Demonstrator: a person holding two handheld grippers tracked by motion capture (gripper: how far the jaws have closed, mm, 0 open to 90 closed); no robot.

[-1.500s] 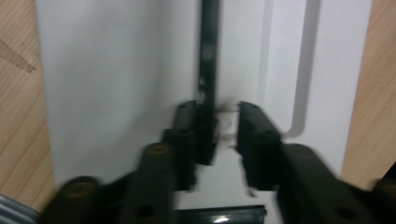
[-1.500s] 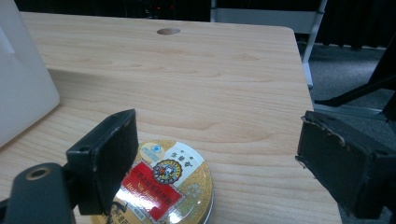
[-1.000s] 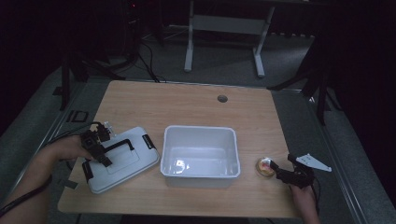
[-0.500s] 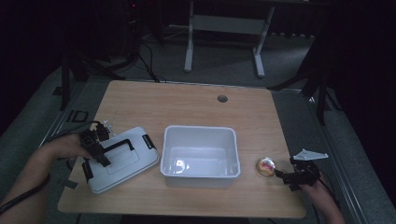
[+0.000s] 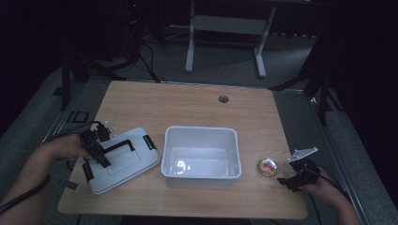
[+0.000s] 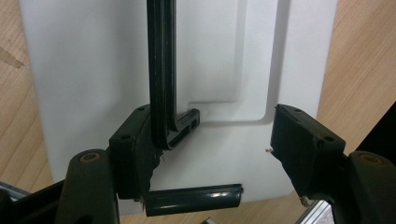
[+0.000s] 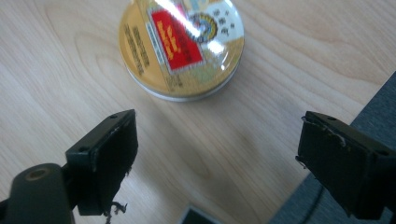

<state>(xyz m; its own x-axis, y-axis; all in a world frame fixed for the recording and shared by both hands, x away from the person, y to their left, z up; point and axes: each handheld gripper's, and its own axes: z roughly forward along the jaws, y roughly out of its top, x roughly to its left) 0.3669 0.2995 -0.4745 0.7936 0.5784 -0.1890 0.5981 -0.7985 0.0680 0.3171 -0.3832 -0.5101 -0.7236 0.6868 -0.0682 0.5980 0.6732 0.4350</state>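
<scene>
Beside the tin (image 5: 267,167), right gripper (image 5: 292,178) released, drawn back rightward, left gripper (image 5: 98,152) released over unmoved lid (image 5: 123,161)

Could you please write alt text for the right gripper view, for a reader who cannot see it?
The right gripper hovers with its two black jaws spread wide over a light wooden table, holding nothing. Just beyond the jaws lies a round gold tin with a red label, flat on the wood and untouched.
</scene>
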